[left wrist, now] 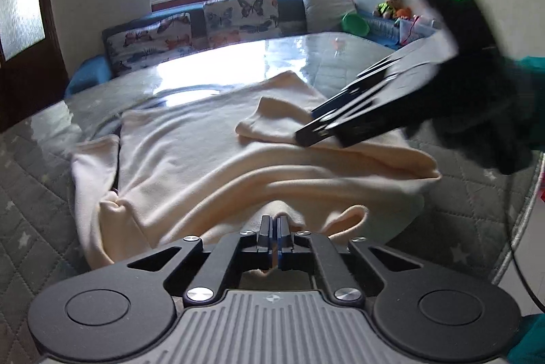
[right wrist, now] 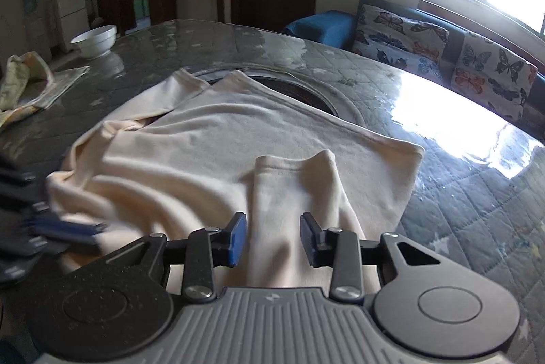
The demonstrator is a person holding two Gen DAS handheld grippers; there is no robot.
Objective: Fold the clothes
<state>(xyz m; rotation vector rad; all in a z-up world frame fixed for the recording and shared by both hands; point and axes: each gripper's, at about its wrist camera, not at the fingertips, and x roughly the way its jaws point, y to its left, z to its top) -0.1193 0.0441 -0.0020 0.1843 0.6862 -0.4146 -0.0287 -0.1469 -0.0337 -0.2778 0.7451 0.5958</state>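
A cream long-sleeved shirt (left wrist: 204, 153) lies spread on the quilted table (left wrist: 34, 193), with wrinkles near me. At the bottom of the left wrist view, my left gripper (left wrist: 272, 226) is shut on the shirt's near edge, which bunches around its fingers. In the right wrist view it shows blurred at the left (right wrist: 68, 227), blue pads pressed on the fabric. One sleeve (right wrist: 296, 193) is folded over the shirt's body (right wrist: 221, 132). My right gripper (right wrist: 274, 236) stands open just above that sleeve, a finger on either side. From the left wrist it reaches in from the right (left wrist: 306, 127).
A white bowl (right wrist: 95, 38) and a crumpled patterned cloth (right wrist: 20, 81) sit at the table's far left. A round recess (right wrist: 306, 98) in the tabletop lies partly under the shirt. A sofa with butterfly cushions (right wrist: 402, 37) runs along the window wall. A cable (left wrist: 517, 262) hangs at the right.
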